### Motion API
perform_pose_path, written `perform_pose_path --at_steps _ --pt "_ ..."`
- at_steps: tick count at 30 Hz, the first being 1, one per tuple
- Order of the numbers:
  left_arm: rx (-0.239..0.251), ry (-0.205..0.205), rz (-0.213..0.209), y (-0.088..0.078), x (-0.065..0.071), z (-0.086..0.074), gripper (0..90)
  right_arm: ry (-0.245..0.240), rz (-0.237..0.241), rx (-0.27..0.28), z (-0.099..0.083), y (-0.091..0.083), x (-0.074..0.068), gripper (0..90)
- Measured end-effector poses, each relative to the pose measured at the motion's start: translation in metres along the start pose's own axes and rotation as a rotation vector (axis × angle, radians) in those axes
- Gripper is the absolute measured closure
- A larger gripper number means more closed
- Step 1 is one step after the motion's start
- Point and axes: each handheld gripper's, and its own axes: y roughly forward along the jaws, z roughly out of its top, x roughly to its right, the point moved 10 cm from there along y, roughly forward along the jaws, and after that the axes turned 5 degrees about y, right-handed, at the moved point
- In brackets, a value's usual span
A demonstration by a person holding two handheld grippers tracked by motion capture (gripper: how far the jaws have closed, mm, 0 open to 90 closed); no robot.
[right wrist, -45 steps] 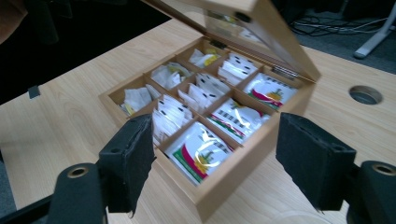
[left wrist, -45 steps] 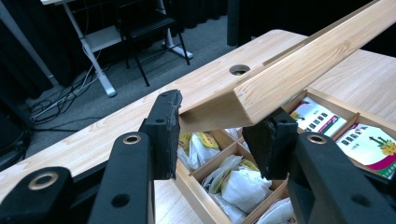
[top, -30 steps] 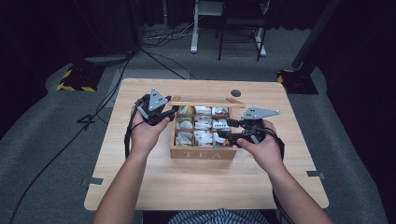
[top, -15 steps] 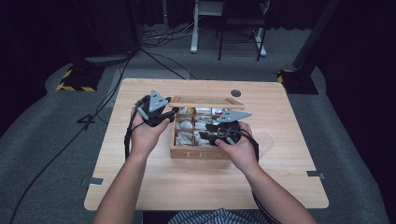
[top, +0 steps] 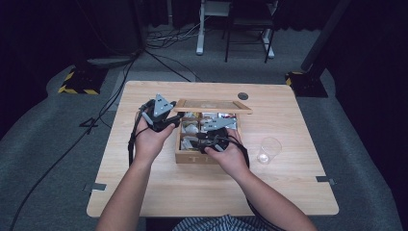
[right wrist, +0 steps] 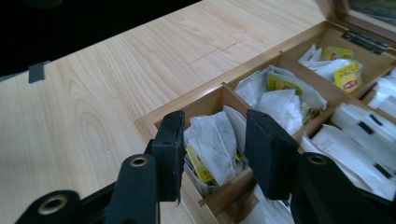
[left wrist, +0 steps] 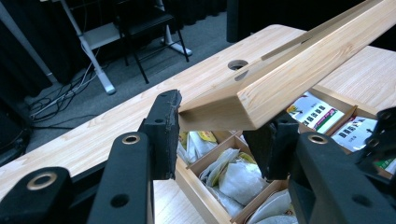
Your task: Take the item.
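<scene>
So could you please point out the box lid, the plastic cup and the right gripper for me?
box lid [top: 211,105], high view, its top frame.
plastic cup [top: 268,150], high view, its clear wall.
right gripper [right wrist: 212,140], right gripper view, midway between its fingertips.

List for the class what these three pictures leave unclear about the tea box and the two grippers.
- High view: the right gripper and hand cover the near compartments of the wooden box.
- Left gripper view: the raised lid hides part of the box behind it.
- Right gripper view: tea bags sit between open jaws; contact unclear.
- Packet print too small to read.
</scene>
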Motion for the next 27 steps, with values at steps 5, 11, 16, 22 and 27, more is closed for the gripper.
perform_pose_path --at_steps 5,11,16,22,27 --pt "0.003 0.001 0.002 0.001 -0.001 0.001 56.4 -0.007 0.0 -0.02 -0.002 0.015 -0.003 55.7" --pt "0.005 -0.004 0.003 0.001 -0.001 0.001 56.2 -0.007 0.004 -0.045 -0.005 0.031 -0.003 54.6" --pt "0.005 -0.003 0.005 0.002 -0.001 0.001 56.2 0.016 0.008 -0.054 -0.008 0.039 -0.001 54.9" --pt "-0.001 -0.001 0.004 0.001 0.0 0.0 56.1 0.012 0.012 -0.059 -0.009 0.046 -0.001 55.5" --pt "0.0 -0.002 0.006 0.002 0.0 0.0 56.1 0.006 0.016 -0.072 -0.011 0.051 0.0 65.3"
